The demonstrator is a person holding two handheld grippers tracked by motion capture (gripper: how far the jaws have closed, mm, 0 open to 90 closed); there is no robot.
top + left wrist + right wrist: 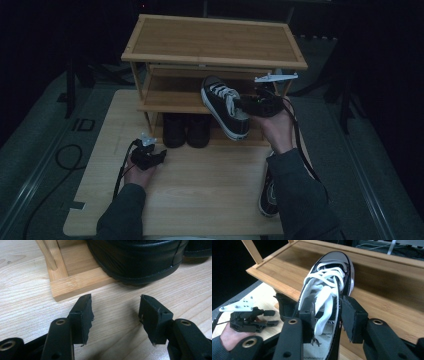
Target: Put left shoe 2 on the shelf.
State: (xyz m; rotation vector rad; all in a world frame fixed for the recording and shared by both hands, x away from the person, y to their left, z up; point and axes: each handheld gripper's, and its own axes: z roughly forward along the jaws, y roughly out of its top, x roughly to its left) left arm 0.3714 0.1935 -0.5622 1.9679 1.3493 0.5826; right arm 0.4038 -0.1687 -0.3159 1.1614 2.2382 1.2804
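Note:
A black sneaker (225, 106) with white laces hangs tilted in front of the middle shelf of a wooden shoe rack (215, 40). My right gripper (247, 104) is shut on its side wall near the opening. In the right gripper view one jaw sits inside the sneaker (332, 272) and the other outside, with the toe pointing toward the shelf (387, 297). My left gripper (161, 155) rests low over the table, open and holding nothing. In the left gripper view it (115, 312) faces a black shoe (135, 260) on the rack's bottom level.
Two black shoes (186, 130) stand side by side on the rack's bottom shelf. A second sneaker (268, 195) lies on the wooden table (200, 185) at the right, partly under my right forearm. The rack's base frame (80, 282) lies just ahead of the left jaws.

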